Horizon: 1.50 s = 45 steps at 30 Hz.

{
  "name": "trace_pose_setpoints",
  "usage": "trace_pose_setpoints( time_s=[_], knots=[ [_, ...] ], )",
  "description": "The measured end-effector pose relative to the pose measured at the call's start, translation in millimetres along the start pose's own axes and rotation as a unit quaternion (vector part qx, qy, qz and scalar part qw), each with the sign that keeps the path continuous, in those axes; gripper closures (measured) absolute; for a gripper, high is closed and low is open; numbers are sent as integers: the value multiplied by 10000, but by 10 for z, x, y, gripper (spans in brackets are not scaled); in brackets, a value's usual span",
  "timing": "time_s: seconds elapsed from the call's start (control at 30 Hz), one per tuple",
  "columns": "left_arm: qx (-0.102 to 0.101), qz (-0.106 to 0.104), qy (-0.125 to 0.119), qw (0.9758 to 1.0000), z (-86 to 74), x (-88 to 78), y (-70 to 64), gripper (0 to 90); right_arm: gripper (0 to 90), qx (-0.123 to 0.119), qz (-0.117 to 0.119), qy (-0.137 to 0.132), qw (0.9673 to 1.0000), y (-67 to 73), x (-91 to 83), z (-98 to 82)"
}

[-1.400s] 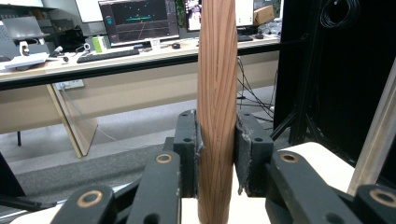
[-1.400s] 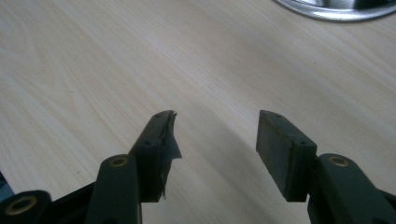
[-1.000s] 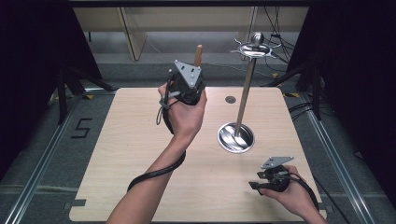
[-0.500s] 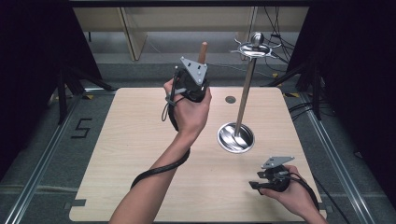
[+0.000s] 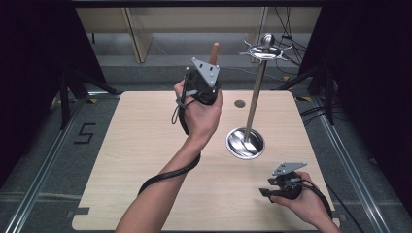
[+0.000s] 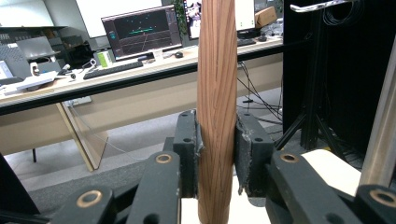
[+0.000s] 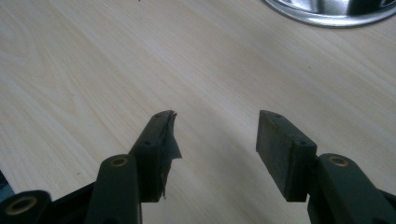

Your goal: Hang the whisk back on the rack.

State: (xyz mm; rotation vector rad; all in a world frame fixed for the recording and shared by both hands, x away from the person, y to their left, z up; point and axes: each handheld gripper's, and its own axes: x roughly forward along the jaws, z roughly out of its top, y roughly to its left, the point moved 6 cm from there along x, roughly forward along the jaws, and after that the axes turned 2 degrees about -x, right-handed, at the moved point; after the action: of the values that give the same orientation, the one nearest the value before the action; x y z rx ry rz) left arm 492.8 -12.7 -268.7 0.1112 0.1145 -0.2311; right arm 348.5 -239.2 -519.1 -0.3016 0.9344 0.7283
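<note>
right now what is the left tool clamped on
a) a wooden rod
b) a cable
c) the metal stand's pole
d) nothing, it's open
a: in the left gripper view the left tool has both pads pressed against a wooden rod standing upright between them, while the metal stand's pole stands apart on the table.

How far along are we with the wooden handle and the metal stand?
Done: the left gripper is shut on the wooden handle and holds it upright above the table. In hand: it hangs left of the metal stand, apart from the pole. Left, likely: bringing it to the stand's top. The right gripper rests open near the table's near right corner.
</note>
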Motion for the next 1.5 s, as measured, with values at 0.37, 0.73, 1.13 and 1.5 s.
trace_pose_setpoints(
  time_s=[0.37, 0.73, 1.13, 1.5],
  knots=[
    [84, -17, -6, 10000, 17, 29, -58, 721, 474, -96, -28, -66, 9999, -15, 2, 5],
    [166, -53, 13, 9998, 34, 63, -135, 721, 473, -164, -64, -122, 9998, -33, 11, 9],
    [247, -100, -9, 9996, 48, 90, -236, 721, 473, -144, -65, -133, 9998, -32, 2, 11],
    [311, -151, -19, 9994, 64, 105, -285, 721, 474, -145, -53, -133, 9998, -31, 2, 14]
  ],
)
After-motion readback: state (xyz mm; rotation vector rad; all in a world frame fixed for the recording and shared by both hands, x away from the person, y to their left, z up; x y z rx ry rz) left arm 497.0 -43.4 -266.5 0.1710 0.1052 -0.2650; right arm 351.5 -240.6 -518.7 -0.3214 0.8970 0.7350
